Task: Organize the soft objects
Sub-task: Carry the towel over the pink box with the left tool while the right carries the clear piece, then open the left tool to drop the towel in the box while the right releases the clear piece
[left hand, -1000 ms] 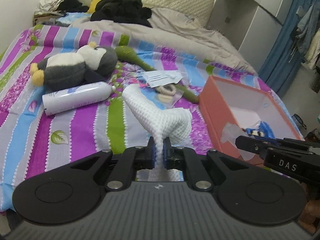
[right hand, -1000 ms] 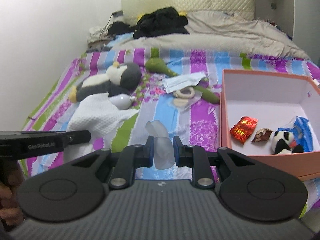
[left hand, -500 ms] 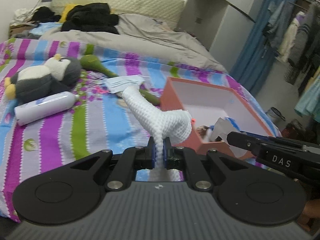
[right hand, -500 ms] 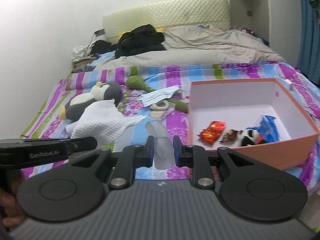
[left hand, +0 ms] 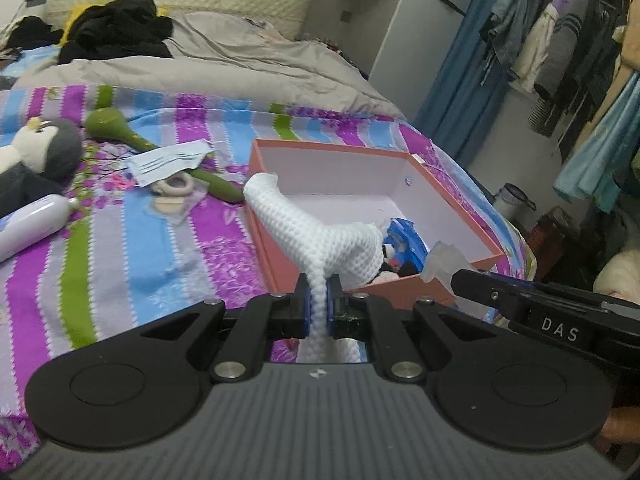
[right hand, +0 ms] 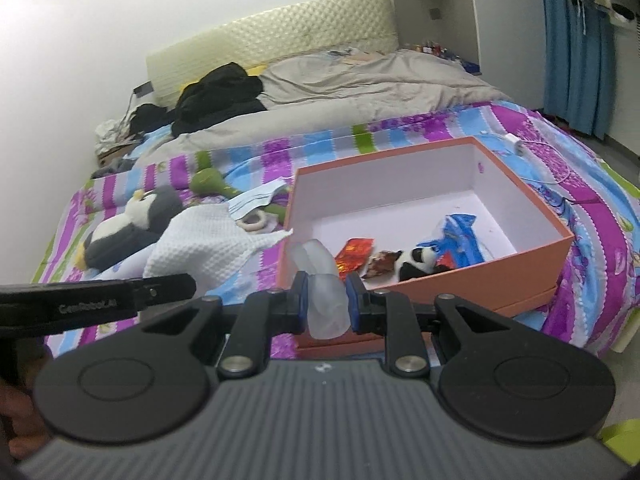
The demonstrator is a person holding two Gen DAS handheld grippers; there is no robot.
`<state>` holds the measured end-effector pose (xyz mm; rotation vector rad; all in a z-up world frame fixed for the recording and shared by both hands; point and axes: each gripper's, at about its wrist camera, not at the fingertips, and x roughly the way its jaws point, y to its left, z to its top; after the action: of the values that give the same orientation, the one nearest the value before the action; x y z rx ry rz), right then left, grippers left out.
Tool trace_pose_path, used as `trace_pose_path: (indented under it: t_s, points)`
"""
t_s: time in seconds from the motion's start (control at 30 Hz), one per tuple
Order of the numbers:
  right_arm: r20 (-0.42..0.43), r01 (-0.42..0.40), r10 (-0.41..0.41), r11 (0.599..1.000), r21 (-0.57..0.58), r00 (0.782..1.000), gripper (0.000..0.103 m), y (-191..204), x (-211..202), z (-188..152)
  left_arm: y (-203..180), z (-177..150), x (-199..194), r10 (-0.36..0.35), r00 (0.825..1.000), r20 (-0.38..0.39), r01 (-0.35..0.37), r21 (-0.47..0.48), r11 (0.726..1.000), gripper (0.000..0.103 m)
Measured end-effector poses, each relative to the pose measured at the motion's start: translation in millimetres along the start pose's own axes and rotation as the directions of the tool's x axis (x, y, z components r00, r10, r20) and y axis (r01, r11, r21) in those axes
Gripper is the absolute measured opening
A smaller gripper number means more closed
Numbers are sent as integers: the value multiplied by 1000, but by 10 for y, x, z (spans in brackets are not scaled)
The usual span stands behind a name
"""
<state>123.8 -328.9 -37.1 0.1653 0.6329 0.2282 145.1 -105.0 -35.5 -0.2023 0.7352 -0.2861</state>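
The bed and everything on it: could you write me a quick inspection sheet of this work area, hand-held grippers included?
Surface: striped bedspread, with a grey duvet further back.
Job's things: white knit cloth and translucent soft piece, both held; penguin plush on the bed; orange box holding a panda toy and wrappers.
Clutter: white bottle, face mask, green toy, black clothes.
Grippers: left gripper shut on the cloth; right gripper shut on the soft piece.
Cables: white cord on the bed beyond the box.
Surroundings: hanging clothes, blue curtain.
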Motion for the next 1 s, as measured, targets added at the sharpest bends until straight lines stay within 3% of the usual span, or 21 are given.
trace_pose_path:
  t_s: [0.33,0.57,0.87,1.0]
  points:
    - [-4,23,-23,1000,15,1000,25,-483,471,385,-280,474,839,-12,998,-54,13,26,1000,9]
    - [-77,61,-55,996,65,995,25,-852,942,532,-356,716,1507,-3,993,-115,9,48,999,9]
    - [-170,82,-66,993,91,983,34,-1168,1484,547,-292,858,2201,3,981,-195,4,34,999,11]
    - [-208,80,-55,990,115,977,40,-1250,1612,520,-243,854,2397,8,973,-232,-2,24,1000,48]
